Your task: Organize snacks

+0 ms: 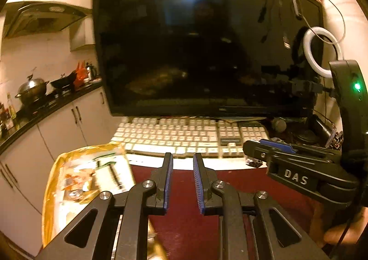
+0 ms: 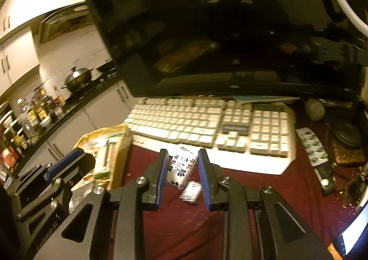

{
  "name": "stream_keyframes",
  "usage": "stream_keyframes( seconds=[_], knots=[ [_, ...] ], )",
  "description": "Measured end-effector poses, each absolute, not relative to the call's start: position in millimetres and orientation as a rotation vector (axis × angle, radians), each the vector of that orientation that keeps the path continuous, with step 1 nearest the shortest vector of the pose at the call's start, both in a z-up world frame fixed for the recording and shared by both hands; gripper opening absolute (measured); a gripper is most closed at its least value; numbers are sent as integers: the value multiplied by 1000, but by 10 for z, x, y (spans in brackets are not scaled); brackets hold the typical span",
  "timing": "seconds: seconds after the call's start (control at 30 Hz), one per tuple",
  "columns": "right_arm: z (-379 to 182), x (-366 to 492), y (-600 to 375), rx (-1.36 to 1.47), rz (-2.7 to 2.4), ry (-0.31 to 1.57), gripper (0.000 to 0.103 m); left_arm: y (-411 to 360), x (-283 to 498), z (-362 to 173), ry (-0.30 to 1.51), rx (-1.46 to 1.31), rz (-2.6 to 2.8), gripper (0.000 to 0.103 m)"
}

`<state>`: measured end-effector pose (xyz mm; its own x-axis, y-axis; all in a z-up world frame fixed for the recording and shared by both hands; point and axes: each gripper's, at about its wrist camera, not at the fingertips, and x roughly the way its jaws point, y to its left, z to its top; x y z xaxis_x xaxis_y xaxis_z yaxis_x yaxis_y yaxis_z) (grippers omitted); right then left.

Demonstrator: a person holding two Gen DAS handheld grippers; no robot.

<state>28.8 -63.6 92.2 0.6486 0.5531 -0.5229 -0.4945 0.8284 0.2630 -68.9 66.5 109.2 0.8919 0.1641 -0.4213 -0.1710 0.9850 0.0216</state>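
Note:
A large golden snack bag (image 1: 92,179) lies at the left edge of the dark red table, left of my left gripper (image 1: 183,156); it also shows in the right wrist view (image 2: 103,151). The left gripper is shut to a narrow gap and holds nothing. A white milk-candy packet (image 2: 181,166) and a small white wrapped candy (image 2: 192,191) lie on the cloth, seen through the narrow gap of my right gripper (image 2: 183,151). Its pads touch neither. The right gripper (image 1: 264,147) hovers to the right of the left one.
A white keyboard (image 2: 207,126) sits under a big dark monitor (image 1: 207,48) at the back. A green blister pack (image 2: 312,147), a remote and clutter lie at the right. A ring light (image 1: 322,50) stands back right. A kitchen counter with pots and bottles (image 2: 34,117) runs along the left.

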Motion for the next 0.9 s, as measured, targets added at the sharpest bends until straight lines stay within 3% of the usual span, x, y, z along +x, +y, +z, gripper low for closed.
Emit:
stream_keyframes(
  seconds=[0.5, 0.67, 0.9],
  knots=[
    [832, 142, 8, -6, 677, 676, 26, 1915, -1109, 899, 489, -194, 399, 18],
    [463, 621, -185, 20, 541, 915, 26, 1957, -1114, 879, 482, -194, 404, 18],
    [187, 714, -150, -14, 495, 991, 29, 1994, -1089, 849, 487, -203, 397, 18]
  ],
)
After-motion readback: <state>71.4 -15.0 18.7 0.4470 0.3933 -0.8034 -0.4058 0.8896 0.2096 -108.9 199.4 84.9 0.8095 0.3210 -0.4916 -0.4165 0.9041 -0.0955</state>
